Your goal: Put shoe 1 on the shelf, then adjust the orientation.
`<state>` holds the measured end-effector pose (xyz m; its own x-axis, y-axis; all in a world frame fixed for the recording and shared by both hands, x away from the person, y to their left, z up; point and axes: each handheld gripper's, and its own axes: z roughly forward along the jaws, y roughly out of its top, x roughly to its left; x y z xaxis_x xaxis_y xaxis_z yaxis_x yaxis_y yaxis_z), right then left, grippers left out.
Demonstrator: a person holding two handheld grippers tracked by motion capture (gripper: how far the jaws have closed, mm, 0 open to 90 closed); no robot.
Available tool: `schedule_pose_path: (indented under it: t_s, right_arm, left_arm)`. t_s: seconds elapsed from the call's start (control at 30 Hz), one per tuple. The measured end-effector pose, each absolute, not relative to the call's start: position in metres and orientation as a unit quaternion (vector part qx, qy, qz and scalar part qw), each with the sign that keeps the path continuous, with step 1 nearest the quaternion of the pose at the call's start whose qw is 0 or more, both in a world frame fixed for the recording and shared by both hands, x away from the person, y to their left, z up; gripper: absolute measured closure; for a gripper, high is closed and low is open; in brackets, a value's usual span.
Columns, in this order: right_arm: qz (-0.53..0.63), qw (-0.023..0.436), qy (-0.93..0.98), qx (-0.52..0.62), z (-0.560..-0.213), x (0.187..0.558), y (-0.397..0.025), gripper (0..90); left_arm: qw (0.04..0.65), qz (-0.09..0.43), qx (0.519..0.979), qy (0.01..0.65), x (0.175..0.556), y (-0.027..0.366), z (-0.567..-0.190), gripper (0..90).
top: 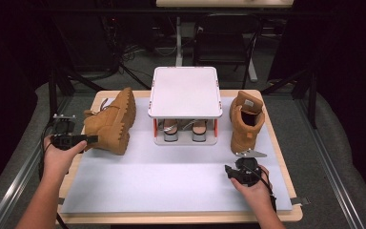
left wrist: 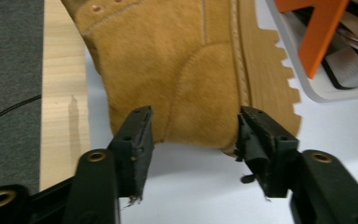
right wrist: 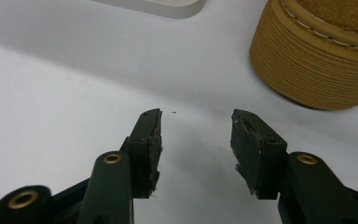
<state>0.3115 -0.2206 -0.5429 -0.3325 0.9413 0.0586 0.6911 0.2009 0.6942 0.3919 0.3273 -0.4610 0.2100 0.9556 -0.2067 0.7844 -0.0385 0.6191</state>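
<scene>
A tan suede boot [top: 112, 121] lies on its side at the left of the white mat, lugged sole facing right. My left gripper [top: 93, 139] is at its heel end. In the left gripper view that gripper [left wrist: 193, 135] is open, and the boot's heel [left wrist: 182, 70] sits just ahead of the jaws, about as wide as the gap. A second tan boot [top: 245, 121] stands upright at the right. My right gripper [top: 229, 171] hovers open over the mat in front of it. In the right gripper view the gripper [right wrist: 196, 135] holds nothing, and the boot's ribbed sole [right wrist: 317, 60] is up to the right.
A white two-level shoe rack [top: 185, 90] with orange posts stands at the back middle, a pair of shoes [top: 186, 130] on its lower level. The mat [top: 171, 181] covers a wooden table [top: 181, 218]. Grey floor and cables surround the table.
</scene>
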Motion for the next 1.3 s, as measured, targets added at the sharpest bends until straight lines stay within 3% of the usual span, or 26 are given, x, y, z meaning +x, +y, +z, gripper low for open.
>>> schedule_pose_path:
  t_s: [0.13,0.77,1.0,1.2,1.3]
  right_arm:
    - [0.321,0.193,0.752,0.543,-0.543,0.311,-0.221,52.9]
    - [0.32,0.188,0.755,0.541,-0.545,0.312,-0.219,52.7]
    - [0.317,0.186,0.757,0.54,-0.546,0.313,-0.219,52.7]
    - [0.318,0.186,0.757,0.54,-0.547,0.313,-0.218,52.7]
    - [0.318,0.186,0.758,0.539,-0.547,0.314,-0.218,52.7]
  left_arm:
    - [0.311,0.136,0.7,0.628,0.405,0.333,-0.463,37.2]
    - [0.281,0.111,0.694,0.653,0.446,0.344,-0.472,33.6]
    - [0.29,0.091,0.681,0.666,0.453,0.35,-0.475,28.0]
    - [0.296,0.08,0.679,0.667,0.457,0.351,-0.476,27.9]
    - [0.3,0.078,0.68,0.664,0.457,0.35,-0.476,32.1]
